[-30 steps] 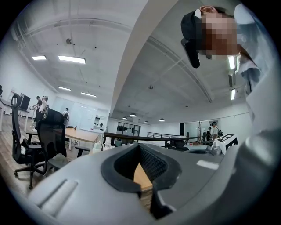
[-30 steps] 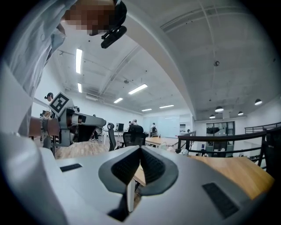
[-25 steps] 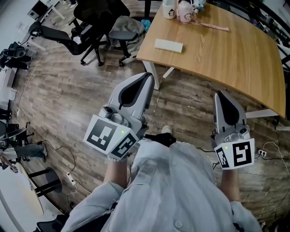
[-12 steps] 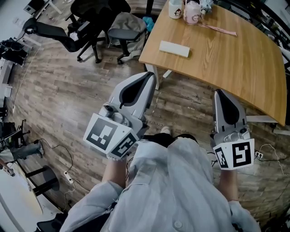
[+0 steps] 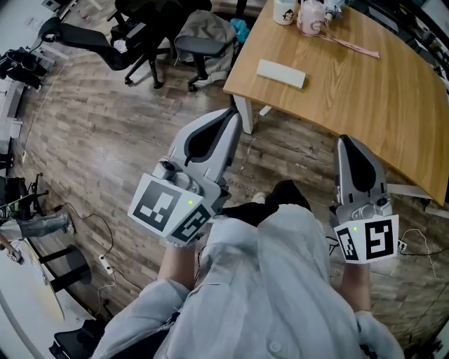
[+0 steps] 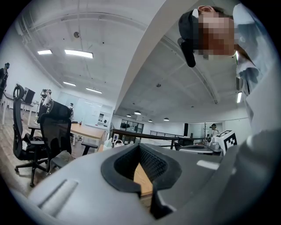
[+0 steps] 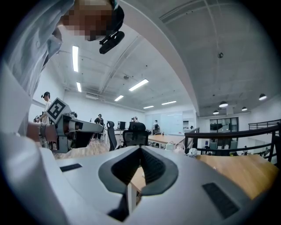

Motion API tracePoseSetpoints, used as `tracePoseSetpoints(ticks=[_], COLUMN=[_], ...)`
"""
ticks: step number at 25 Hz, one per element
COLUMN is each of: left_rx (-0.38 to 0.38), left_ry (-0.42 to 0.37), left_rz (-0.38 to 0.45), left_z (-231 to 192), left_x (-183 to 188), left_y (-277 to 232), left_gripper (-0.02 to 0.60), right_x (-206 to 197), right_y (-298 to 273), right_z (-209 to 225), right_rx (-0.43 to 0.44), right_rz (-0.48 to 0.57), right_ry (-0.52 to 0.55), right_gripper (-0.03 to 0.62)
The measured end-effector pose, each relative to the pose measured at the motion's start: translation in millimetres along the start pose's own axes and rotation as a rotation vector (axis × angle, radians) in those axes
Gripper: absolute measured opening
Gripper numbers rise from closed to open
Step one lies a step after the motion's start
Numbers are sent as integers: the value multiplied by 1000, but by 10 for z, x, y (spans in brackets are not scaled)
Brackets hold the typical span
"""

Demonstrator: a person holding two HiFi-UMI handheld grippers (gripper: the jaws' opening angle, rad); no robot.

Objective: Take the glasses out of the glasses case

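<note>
Glasses case (image 5: 280, 73) lies on the wooden bench (image 5: 372, 105) at 1 o'clock, mugs (image 5: 298, 12) beyond. Office chairs (image 5: 151, 35) at 11, plank floor (image 5: 105, 140). Left gripper (image 5: 233, 114) and right gripper (image 5: 346, 140) fingers pinched together, empty.

You've got grey-brown wood-plank floor (image 5: 105, 154) under you, a light wooden table (image 5: 379, 105) on white legs (image 5: 245, 116) ahead to the right, and black office chairs (image 5: 140, 35) parked ahead to the left. Cables (image 5: 105, 231) and a power strip (image 5: 106, 265) trail across the floor on your left. Beyond that it's open office: pale concrete ceiling (image 7: 210, 39) with strip lights (image 6: 79, 53), more desk chairs (image 6: 55, 132), and a dark railing (image 7: 232, 132) behind the table.
</note>
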State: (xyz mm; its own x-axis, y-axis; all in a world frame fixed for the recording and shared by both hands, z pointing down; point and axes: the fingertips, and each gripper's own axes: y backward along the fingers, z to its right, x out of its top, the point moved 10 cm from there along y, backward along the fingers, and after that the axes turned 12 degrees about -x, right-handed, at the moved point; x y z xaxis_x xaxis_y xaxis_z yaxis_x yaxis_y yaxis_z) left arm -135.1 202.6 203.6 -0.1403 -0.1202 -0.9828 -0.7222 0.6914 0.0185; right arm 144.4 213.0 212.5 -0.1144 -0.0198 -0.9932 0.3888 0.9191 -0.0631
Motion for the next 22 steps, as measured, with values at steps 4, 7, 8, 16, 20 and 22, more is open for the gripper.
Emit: tracePoseSetpoints(ticks=[4, 7, 8, 16, 20, 22], left_rx=[17, 31, 35, 60, 93, 101], left_ry=[5, -1, -1, 3, -11, 3], left_rz=[4, 13, 15, 25, -6, -1], left_z=[-112, -242, -287, -597, -781, -859], left_x=[12, 55, 65, 130, 165, 181], left_y=[-55, -164, -217, -682, -926, -1075], left_gripper=[3, 3, 3, 3, 3, 3], right_x=[-26, -24, -25, -2, -8, -16], right_y=[-147, -333, -401, -963, -1268, -1409], right_z=[31, 102, 137, 485, 663, 791], right_rx=[10, 19, 23, 58, 86, 103], right_rz=[-7, -5, -6, -7, -10, -17], right_ry=[-5, -6, -6, 7, 9, 19], right_gripper=[2, 2, 2, 2, 2, 2])
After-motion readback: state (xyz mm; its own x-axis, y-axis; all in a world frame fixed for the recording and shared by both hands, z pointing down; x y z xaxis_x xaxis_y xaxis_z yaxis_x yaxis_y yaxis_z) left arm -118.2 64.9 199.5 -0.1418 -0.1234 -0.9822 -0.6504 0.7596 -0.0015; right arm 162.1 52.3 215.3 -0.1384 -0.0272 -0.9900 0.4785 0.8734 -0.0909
